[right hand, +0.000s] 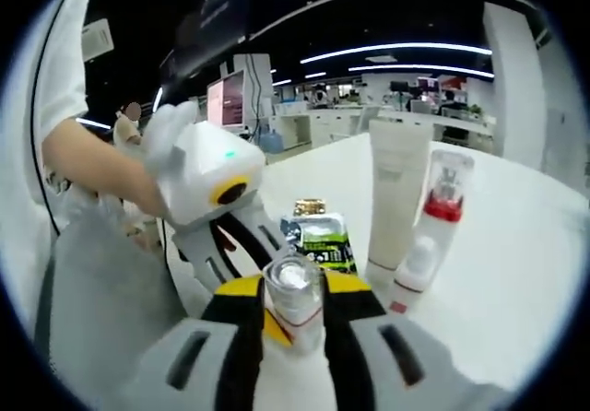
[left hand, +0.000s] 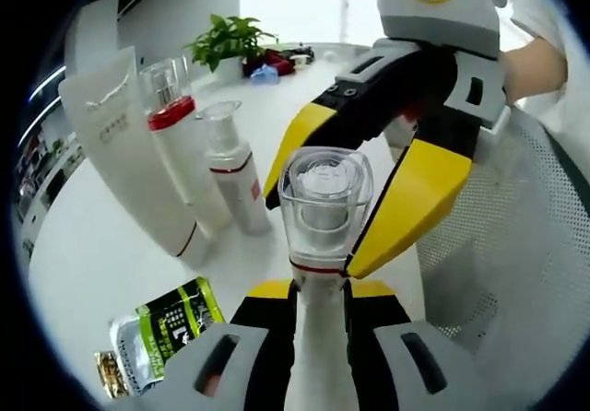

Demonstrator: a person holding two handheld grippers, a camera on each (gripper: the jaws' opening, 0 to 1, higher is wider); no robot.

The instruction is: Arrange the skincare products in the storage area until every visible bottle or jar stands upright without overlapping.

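in the left gripper view, going left to right: a tall white tube (left hand: 124,144) stands on its cap at the far left of the white bench (left hand: 83,273), a red-collared bottle (left hand: 175,144) just beside it, then a shorter pump bottle (left hand: 235,176) with a clear cap, all three upright and close together, perhaps touching. low at the left a green sachet (left hand: 157,337) lies flat on the bench, near the tube's foot. in the middle a clear-capped bottle (left hand: 323,245) rises between the jaws of the left tool (left hand: 321,305), which pinch its white body. the right tool (left hand: 336,222) comes in from the upper right, its yellow jaws either side of the cap; i can't tell whether they press it or stand just off it. right of that is a white mesh basket (left hand: 516,245).

in the right gripper view the left tool (right hand: 241,245) shows at the left with a hand on it, the bottle (right hand: 295,305) sits between the right tool's (right hand: 293,314) jaws, the sachet (right hand: 321,236) lies behind it, and the tube (right hand: 396,190) and red-collared bottle (right hand: 441,204) stand to the right, with the pump bottle (right hand: 415,268) in front of them.

as i judge it, three products already stand; the held bottle still wants setting down upright in free space, and the sachet lies flat.
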